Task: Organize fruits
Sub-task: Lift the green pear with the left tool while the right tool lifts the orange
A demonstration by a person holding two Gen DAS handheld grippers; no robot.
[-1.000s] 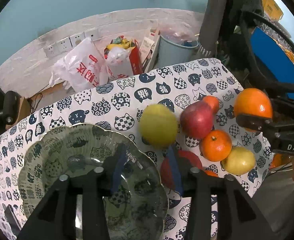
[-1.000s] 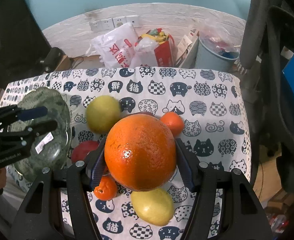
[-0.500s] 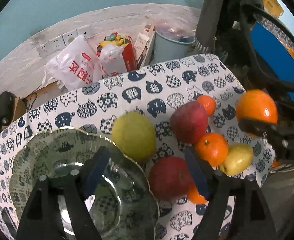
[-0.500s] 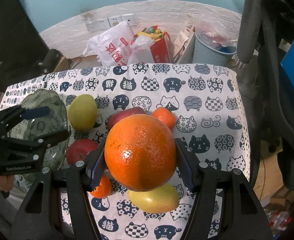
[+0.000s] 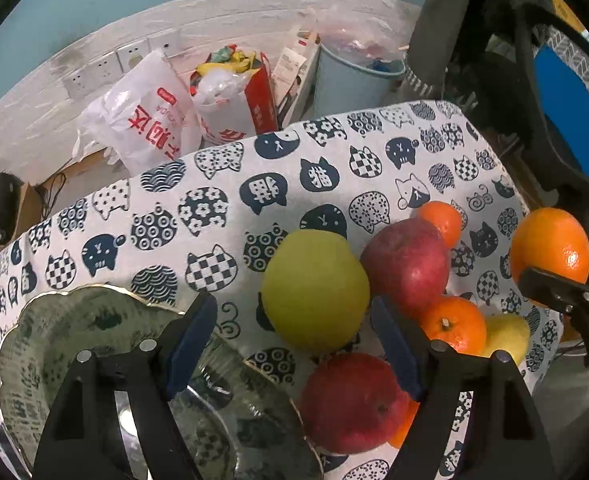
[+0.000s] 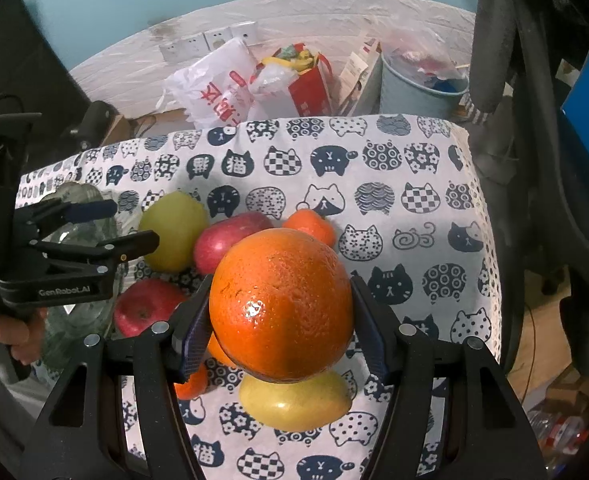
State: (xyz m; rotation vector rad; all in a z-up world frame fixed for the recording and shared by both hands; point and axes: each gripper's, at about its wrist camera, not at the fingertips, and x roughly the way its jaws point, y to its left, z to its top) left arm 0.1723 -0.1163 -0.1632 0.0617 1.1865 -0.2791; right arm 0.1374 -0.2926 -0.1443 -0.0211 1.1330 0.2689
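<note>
My right gripper is shut on a big orange and holds it above the fruit pile; it also shows in the left wrist view. My left gripper is open and empty, hovering over the edge of the green patterned glass bowl, just short of a green-yellow pear. Around it lie two red apples, small mandarins and a yellow lemon. The left gripper shows in the right wrist view.
The fruit lies on a table with a cat-print cloth. Beyond the far edge stand plastic bags, a red bag and a blue bin. A dark chair is to the right.
My left gripper has opened wide and shifted right, from over the bowl toward the pear. My right gripper has kept hold of the orange and barely moved.
</note>
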